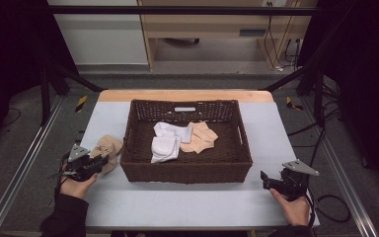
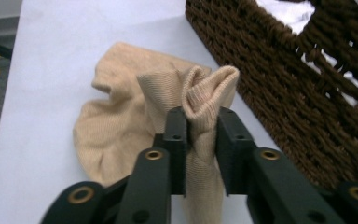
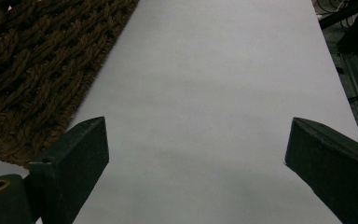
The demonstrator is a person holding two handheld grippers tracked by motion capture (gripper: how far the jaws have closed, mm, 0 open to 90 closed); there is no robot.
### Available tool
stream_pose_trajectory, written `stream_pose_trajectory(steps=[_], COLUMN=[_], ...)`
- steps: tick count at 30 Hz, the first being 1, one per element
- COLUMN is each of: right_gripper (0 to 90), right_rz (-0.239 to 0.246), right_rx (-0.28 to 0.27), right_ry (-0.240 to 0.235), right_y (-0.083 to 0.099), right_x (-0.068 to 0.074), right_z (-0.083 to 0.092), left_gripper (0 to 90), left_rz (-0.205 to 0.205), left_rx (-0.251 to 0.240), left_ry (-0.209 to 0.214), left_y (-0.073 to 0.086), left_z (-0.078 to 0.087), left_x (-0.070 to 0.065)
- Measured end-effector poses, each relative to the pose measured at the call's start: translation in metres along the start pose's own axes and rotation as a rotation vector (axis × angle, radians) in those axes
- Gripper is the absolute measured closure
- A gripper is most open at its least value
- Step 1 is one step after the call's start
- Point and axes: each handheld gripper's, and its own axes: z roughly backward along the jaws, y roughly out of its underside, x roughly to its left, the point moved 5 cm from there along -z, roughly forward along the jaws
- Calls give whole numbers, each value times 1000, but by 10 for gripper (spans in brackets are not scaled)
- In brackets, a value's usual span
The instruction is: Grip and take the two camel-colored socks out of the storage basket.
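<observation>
A brown wicker basket (image 1: 186, 168) stood in the middle of the pale surface (image 1: 187, 202), and inside it lay two white socks (image 1: 167, 143) beside a tan sock (image 1: 201, 137), the white ones toward the basket's left half and the tan one just right of them, touching. Outside the basket, just beside its left wall, a beige sock (image 1: 107, 147) lay on the surface. The left gripper (image 1: 96, 163), held in the person's left hand (image 1: 76, 185) at the near left of the surface, had its jaws closed on this beige sock. In the left gripper view, the jaws pinched a bunched fold of the sock (image 2: 200, 107) between them, the ribbed cuff standing up above the jaw tips while the rest of the fabric spread flat on the surface behind, near the woven basket wall (image 2: 284, 88). The right gripper (image 1: 276, 182), held in the right hand (image 1: 292, 207) at the near right of the surface, sat apart from the basket's right corner. In the right gripper view, its jaws stood wide open with nothing between them, only bare surface (image 3: 214, 93) ahead and the basket's edge (image 3: 37, 70) at the upper left.
</observation>
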Motion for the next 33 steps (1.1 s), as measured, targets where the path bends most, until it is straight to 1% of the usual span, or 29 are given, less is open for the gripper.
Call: stream_pose_trajectory(steps=[1, 3, 4, 5, 7, 11, 12, 14, 16, 19, 21, 23, 25, 27, 29, 32, 33], right_gripper=[64, 64, 64, 64, 65, 65, 65, 65, 65, 65, 65, 65, 65, 64, 63, 63, 63], right_rz=[0, 1, 2, 3, 2, 0, 1, -1, 0, 0, 0, 0, 0, -3, -4, -2, -2], right_rx=[0, -1, -4, -5, -6, -5, -7, -8, -9, -10, -10, -10, -10, -10, -9, -8, -8], right_ry=[0, 0, 0, 0, -1, -2, -1, -2, -2, -1, -1, -1, -1, -1, -1, -4, -4], right_y=[0, 0, 0, 0, 0, 0, 0, -1, -1, -1, -1, -1, -1, -1, -1, -1, -1], right_x=[0, 0, 0, 0, 0, 0, 0, -1, -1, -1, -1, -1, -1, -1, -1, -1, -1], right_z=[0, 0, 0, 1, 1, 1, 1, 1, 1, 2, 2, 2, 2, 2, 2, 2, 2], left_gripper=[689, 671, 615, 591, 527, 433, 413, 376, 349, 312, 292, 275, 257, 252, 244, 244, 243], left_rz=[-7, -12, -7, -7, 11, 16, 27, 25, 22, 16, 15, 10, 11, 3, -6, 14, 14], left_rx=[2, -2, -5, -5, -16, -27, -36, -42, -44, -43, -43, -36, -30, -23, -24, -35, -35], left_ry=[7, 12, 16, 16, 14, 12, 17, 23, 25, 11, 7, -12, -15, -22, -37, -47, -47], left_y=[1, 2, 4, 4, 6, 7, 9, 11, 14, 20, 21, 27, 30, 34, 37, 38, 38], left_z=[0, 2, 4, 4, 7, 11, 15, 18, 22, 29, 31, 35, 36, 38, 42, 44, 44], left_x=[0, -1, -2, -2, -1, -1, -2, -3, -4, -4, -4, -1, 0, 1, 5, 10, 10])
